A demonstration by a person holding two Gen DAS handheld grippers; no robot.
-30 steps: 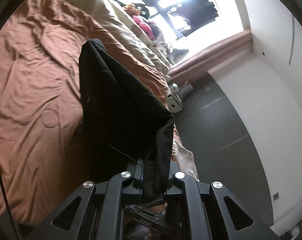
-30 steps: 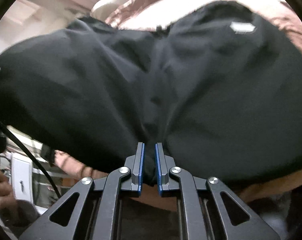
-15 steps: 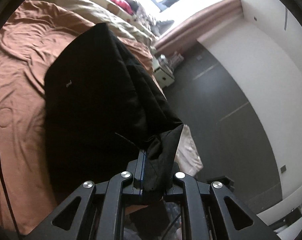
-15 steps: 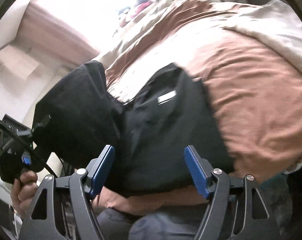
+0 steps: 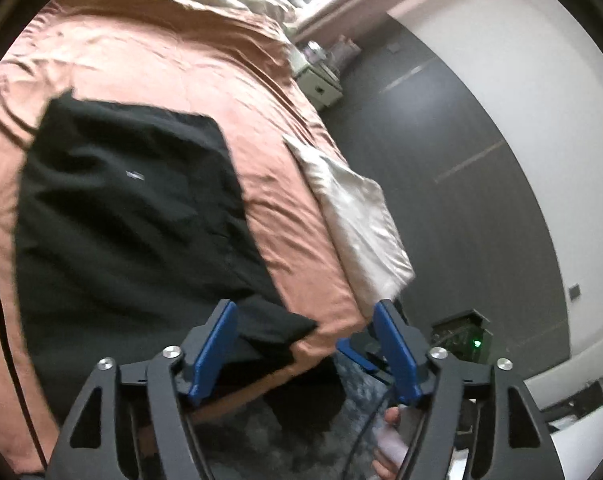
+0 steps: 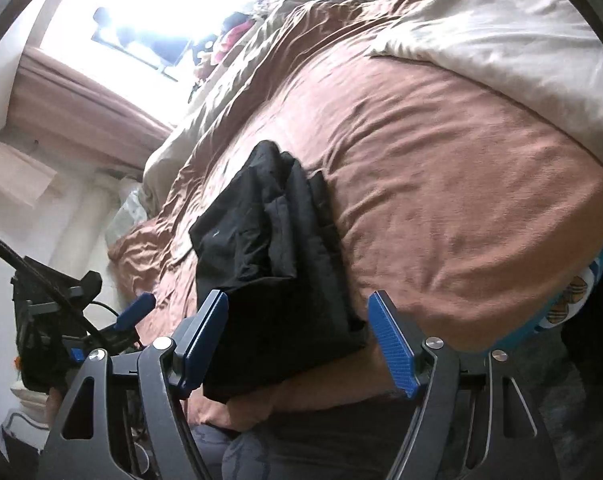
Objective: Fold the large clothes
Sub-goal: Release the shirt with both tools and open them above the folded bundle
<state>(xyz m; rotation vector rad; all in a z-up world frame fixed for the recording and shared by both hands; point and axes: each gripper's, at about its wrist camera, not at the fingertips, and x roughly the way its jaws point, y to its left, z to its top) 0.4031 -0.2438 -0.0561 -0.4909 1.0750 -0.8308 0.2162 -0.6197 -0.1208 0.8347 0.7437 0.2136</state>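
A black garment [image 5: 133, 216] lies folded on the brown bedspread [image 5: 149, 60] near the bed's front edge. In the right wrist view the same garment [image 6: 277, 248] shows as a stacked dark bundle. My left gripper [image 5: 305, 344] hovers over the garment's near corner; its jaws are opening and nothing is pinched between the blue pads [image 5: 217, 344]. My right gripper [image 6: 299, 340] stands open just in front of the garment's near end, its pads apart from the cloth. The other gripper [image 6: 135, 314] shows at the left of the right wrist view.
A cream quilt [image 5: 357, 216] hangs off the bed's right side above the dark floor [image 5: 453, 184]. A small white cabinet [image 5: 321, 88] stands by the far wall. A cream pillow [image 6: 513, 52] lies on the bed. A black cable [image 5: 1, 320] runs along the left.
Both grippers let go of the black garment, which dropped flat onto the bedspread. The right jaws opened first, then the left. Both hands drew back toward the bed's front edge.
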